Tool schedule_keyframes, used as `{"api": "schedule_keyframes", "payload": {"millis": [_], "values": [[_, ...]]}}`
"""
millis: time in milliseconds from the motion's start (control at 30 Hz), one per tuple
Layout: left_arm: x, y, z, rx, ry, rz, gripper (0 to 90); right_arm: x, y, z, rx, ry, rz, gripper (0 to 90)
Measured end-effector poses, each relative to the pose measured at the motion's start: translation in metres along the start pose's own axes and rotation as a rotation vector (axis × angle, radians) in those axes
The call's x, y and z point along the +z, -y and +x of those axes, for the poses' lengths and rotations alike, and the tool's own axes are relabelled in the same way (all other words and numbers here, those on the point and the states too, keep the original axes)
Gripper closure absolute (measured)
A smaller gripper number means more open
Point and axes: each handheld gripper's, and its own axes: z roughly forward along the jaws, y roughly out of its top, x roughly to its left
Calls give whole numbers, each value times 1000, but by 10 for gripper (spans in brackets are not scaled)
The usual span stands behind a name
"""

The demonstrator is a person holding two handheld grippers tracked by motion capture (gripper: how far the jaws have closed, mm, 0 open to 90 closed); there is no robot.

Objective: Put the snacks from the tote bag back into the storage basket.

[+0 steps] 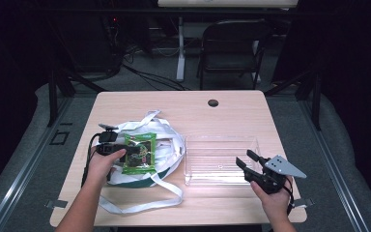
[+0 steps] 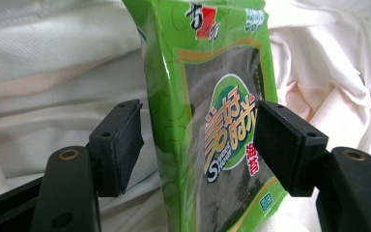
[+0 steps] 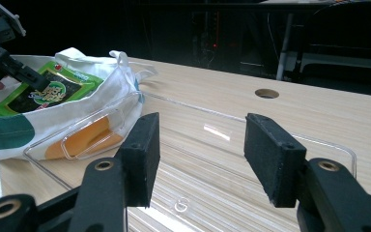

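Two black jaws of my left gripper (image 2: 198, 145) stand wide on either side of the glossy green seaweed snack packet (image 2: 212, 111), not yet pressing it, so I judge I am lining up a grasp. That packet lies on the white cloth tote bag (image 1: 166, 133). My right gripper (image 3: 200, 154), jaws spread and holding nothing, hovers over the clear plastic tray (image 1: 220, 162) just beside the bag, probably the packet's destination.
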Motion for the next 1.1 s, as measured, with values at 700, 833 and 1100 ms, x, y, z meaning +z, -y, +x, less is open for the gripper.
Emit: {"api": "schedule_keyframes", "payload": {"millis": [700, 833, 1100], "values": [[10, 0, -3, 1, 42, 56, 383, 1, 0, 0, 6, -3, 2, 471], [7, 1, -4, 12, 40, 53, 413, 1, 1, 0, 7, -3, 3, 471], [1, 2, -7, 39, 40, 47, 498, 1, 1, 1, 7, -3, 3, 471]]}}
